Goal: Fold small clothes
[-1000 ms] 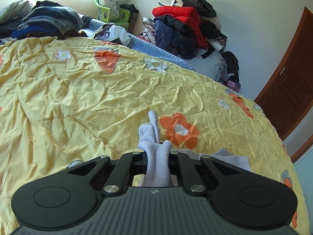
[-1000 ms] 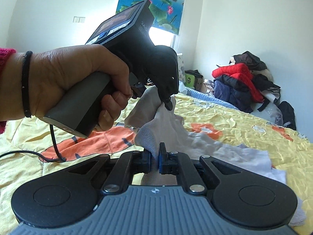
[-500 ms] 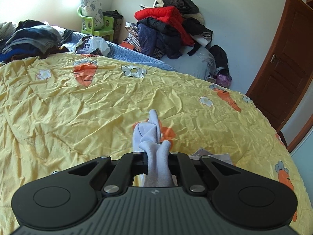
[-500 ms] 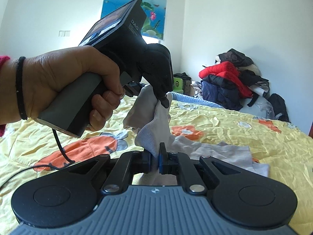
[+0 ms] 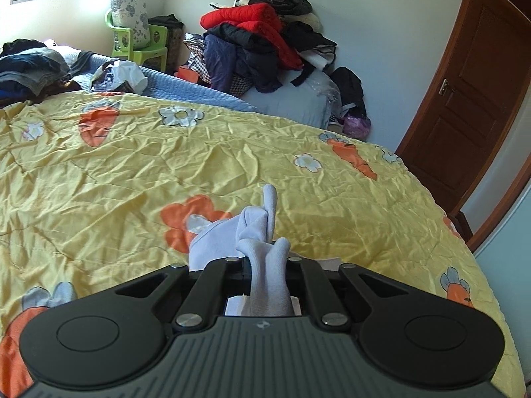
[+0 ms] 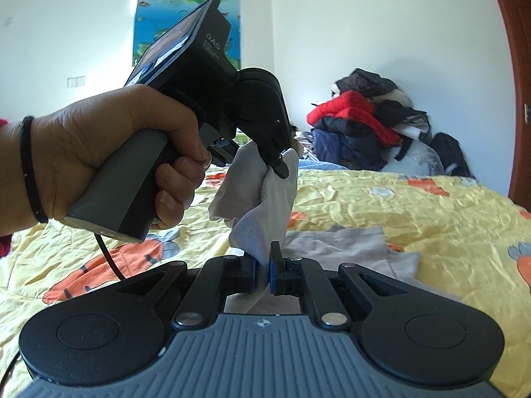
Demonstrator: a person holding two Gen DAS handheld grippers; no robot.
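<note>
Sock fabric [image 6: 265,205], pale grey, hangs stretched between both tongs above the yellow bedspread [image 5: 132,172]. Left tongs [image 6: 282,165] pinch its upper end, clamped tight; right tongs [image 6: 268,265] are closed on the lower edge, just below. In the left wrist view the cloth bunches up between the closed jaws.

Both grippers' fingers [image 6: 270,267] clamped tight

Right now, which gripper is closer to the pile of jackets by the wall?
Left, I think. In the right view, the left gripper is out ahead of the right gripper, toward the jacket pile; both are far from it.
</note>
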